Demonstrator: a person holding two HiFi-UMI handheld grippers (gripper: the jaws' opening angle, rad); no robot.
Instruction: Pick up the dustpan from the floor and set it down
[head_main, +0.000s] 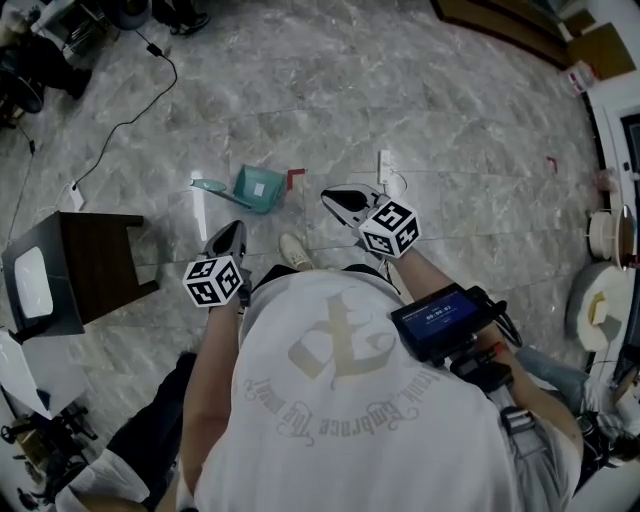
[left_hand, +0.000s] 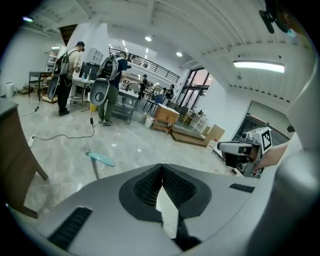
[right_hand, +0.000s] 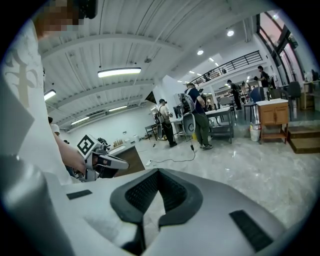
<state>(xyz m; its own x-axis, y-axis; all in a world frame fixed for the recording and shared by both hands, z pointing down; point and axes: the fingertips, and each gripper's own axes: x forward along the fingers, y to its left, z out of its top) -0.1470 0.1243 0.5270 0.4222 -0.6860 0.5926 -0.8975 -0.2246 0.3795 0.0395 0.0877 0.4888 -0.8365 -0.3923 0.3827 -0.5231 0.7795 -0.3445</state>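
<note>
The teal dustpan (head_main: 258, 188) lies on the marble floor ahead of me, its long handle (head_main: 210, 186) pointing left. In the left gripper view only the teal handle (left_hand: 100, 159) shows, standing off the floor beyond the jaws. My left gripper (head_main: 236, 228) hangs short of the pan, on its near side, shut with nothing between its jaws (left_hand: 161, 167). My right gripper (head_main: 328, 197) is to the right of the pan, apart from it, also shut and empty (right_hand: 158, 172). Each gripper appears in the other's view: the right gripper (left_hand: 240, 150) and the left gripper (right_hand: 100, 164).
A dark wooden stool (head_main: 95, 260) stands at the left. A black cable (head_main: 120, 125) runs across the floor behind it. A white power strip (head_main: 385, 165) and a small red piece (head_main: 294, 176) lie near the pan. My shoe (head_main: 293, 252) is below it. People (left_hand: 107, 87) stand at far workbenches.
</note>
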